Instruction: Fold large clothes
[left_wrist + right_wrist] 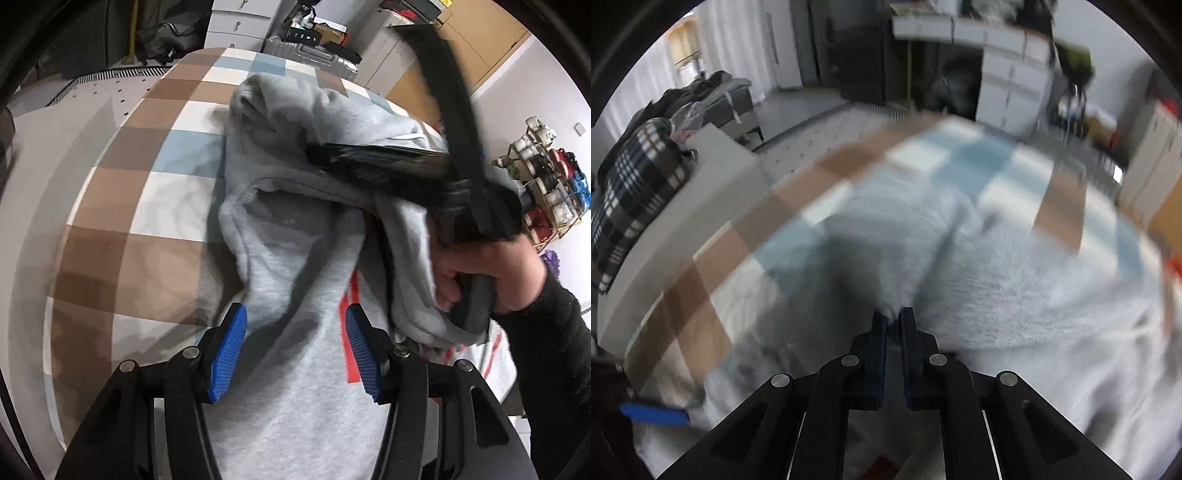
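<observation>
The right tongs [894, 319] pinch a bit of the gray sweatshirt [295, 258], lifting it so it can fold over. The left tongs [291, 350] are spread wide just above the cloth, holding nothing. The sweatshirt lies on the checkered blanket [122, 206] under both.

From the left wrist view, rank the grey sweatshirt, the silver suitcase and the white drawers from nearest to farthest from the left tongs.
1. Grey sweatshirt, lying between the open left tongs.
2. Silver suitcase, beyond the checked cloth's far edge, right of centre.
3. White drawers, farther back, top centre.
</observation>
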A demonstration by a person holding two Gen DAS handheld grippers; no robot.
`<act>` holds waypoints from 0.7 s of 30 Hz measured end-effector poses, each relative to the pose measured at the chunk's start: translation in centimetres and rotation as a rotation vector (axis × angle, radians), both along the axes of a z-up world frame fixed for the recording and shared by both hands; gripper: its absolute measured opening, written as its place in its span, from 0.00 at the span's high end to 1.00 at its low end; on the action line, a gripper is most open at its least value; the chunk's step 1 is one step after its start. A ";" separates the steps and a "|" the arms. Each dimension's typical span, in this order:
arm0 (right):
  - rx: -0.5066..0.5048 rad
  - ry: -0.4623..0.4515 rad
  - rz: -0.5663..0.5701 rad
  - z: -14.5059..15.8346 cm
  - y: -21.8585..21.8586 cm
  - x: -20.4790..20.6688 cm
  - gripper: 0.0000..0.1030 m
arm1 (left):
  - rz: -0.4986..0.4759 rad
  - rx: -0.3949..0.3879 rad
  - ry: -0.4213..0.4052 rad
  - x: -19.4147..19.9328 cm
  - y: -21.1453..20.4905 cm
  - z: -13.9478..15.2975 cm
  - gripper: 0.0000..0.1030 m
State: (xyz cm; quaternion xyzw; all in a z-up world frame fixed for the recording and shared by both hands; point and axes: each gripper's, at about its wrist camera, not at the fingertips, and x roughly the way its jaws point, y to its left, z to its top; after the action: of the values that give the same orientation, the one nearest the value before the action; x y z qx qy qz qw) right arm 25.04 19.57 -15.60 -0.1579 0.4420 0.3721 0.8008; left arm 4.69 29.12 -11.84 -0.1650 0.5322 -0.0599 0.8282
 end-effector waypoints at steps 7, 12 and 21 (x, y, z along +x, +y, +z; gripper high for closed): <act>0.217 0.228 -0.033 4.0 -6.4 1.5 0.46 | 0.029 -0.028 0.067 0.6 2.4 -1.2 0.52; 0.230 0.024 -0.313 7.7 -16.6 5.6 0.12 | 0.001 -0.014 0.065 1.3 1.4 -1.3 0.51; 0.142 0.134 -0.881 2.8 -30.3 17.9 0.39 | -0.064 0.096 0.065 2.5 -1.5 -2.3 0.51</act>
State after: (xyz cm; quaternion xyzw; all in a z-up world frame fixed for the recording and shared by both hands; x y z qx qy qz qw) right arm 42.95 -10.78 -12.76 0.1249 0.4912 0.0347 0.8613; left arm 7.17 27.64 -14.18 -0.1100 0.5662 -0.0552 0.8150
